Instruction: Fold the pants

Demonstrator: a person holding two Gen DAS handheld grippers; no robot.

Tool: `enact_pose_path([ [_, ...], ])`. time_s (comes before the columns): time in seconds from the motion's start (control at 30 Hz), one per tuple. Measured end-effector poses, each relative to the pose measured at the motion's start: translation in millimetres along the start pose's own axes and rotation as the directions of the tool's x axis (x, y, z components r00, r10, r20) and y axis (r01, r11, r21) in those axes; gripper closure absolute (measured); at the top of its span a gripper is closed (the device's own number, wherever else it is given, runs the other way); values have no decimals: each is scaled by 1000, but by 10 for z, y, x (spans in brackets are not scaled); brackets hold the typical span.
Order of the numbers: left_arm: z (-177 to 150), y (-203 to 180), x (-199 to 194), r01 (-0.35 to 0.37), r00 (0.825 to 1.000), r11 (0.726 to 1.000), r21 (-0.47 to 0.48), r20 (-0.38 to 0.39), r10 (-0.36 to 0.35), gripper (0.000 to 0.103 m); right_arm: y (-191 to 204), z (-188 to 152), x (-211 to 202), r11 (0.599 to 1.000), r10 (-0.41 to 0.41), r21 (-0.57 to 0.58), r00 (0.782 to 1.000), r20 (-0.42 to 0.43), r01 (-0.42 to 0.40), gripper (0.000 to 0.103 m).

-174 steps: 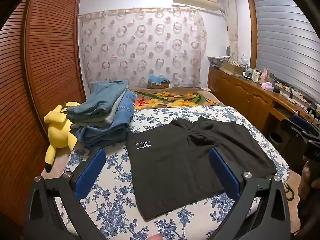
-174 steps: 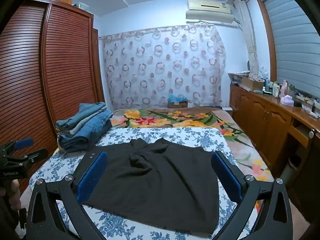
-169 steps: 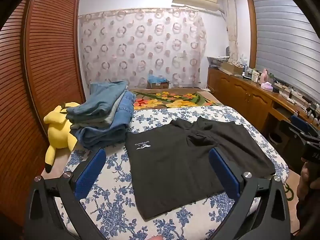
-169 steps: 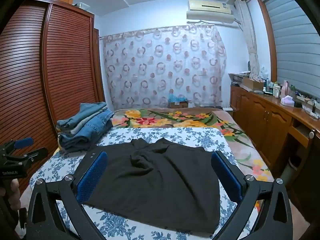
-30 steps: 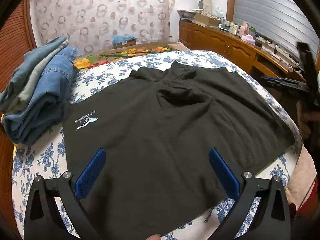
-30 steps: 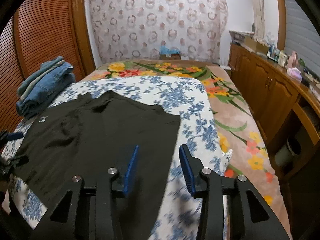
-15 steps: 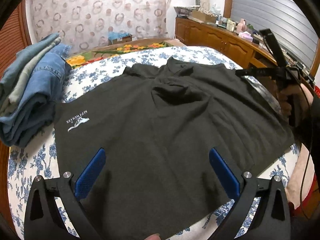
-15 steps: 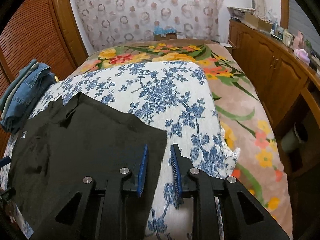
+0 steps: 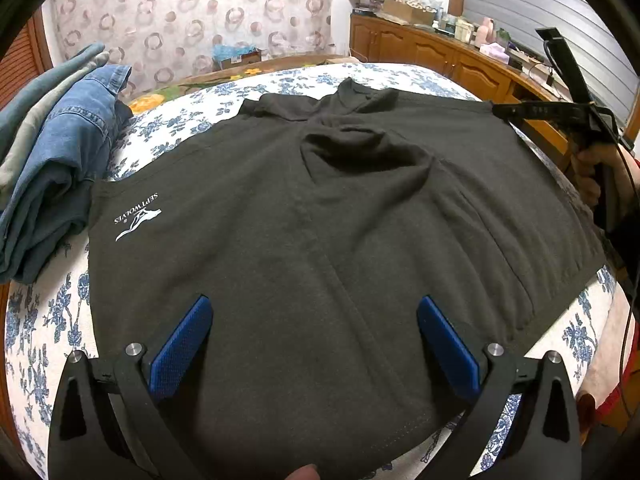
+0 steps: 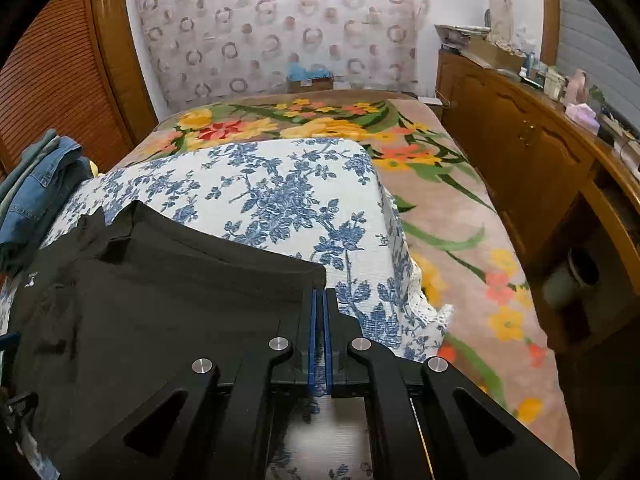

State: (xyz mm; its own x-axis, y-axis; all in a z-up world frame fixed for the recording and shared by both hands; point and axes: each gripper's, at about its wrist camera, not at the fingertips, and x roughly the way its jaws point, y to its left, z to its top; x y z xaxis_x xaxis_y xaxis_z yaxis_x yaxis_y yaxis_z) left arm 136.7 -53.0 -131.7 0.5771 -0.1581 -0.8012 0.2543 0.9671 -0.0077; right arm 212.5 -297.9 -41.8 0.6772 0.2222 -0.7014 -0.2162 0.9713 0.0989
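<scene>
Dark grey pants (image 9: 320,216) with a small white logo lie spread flat on the bed; they also show in the right wrist view (image 10: 160,304). My left gripper (image 9: 312,340) is open, its blue pads hovering over the near hem. My right gripper (image 10: 319,294) is shut, its pads meeting at the far right corner of the pants; whether cloth sits between them is hard to see. The right gripper also shows in the left wrist view (image 9: 500,111) at that corner.
A stack of folded jeans (image 9: 52,152) lies on the bed's left side. The bed has a blue floral cover (image 10: 288,184). A flowered rug (image 10: 440,200) covers the floor and a wooden cabinet (image 10: 532,148) runs along the right wall.
My right gripper moved down to the pants' far right corner and closed. My left gripper moved lower and closer over the near hem and stayed open.
</scene>
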Motion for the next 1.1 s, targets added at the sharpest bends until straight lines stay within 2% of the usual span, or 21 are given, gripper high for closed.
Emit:
enact_pose_path([
  [0.1,-13,-1,-3,-2,1000,1000,1,5,2,0,24,-49,-22,1000,1,-8,1000,-16,-1,100],
  [0.27,-7,-3,1,-5,1000,1000,-1,8,5,0,109,-116,-248,998,-41,-46,999,11,42,91],
  [0.33,-8,-7,-1,-6,1000,1000,-1,8,6,0,232,-186,-388,996,-40,-74,999,29,42,77],
  [0.4,-13,-10,-4,-8,1000,1000,-3,9,8,0,389,-304,-507,993,-13,-115,999,37,18,64],
  [0.43,-15,-10,-5,-8,1000,1000,-3,10,8,0,462,-374,-544,991,5,-131,999,37,0,61],
  [0.67,-21,-1,-18,-8,1000,1000,-3,2,8,0,973,-1018,-852,965,131,-230,991,-8,-129,53],
  [0.8,-43,35,-60,4,1000,1000,-21,9,-4,0,1042,-1217,-965,955,159,-249,987,-30,-162,43],
  [0.93,-97,109,-238,21,999,999,-38,48,-19,0,1056,-1328,-995,957,126,-259,991,-38,-132,41],
  [1.1,-241,344,-495,35,996,996,-82,87,-28,12,1084,-1383,-1054,961,87,-260,996,-16,-88,32],
])
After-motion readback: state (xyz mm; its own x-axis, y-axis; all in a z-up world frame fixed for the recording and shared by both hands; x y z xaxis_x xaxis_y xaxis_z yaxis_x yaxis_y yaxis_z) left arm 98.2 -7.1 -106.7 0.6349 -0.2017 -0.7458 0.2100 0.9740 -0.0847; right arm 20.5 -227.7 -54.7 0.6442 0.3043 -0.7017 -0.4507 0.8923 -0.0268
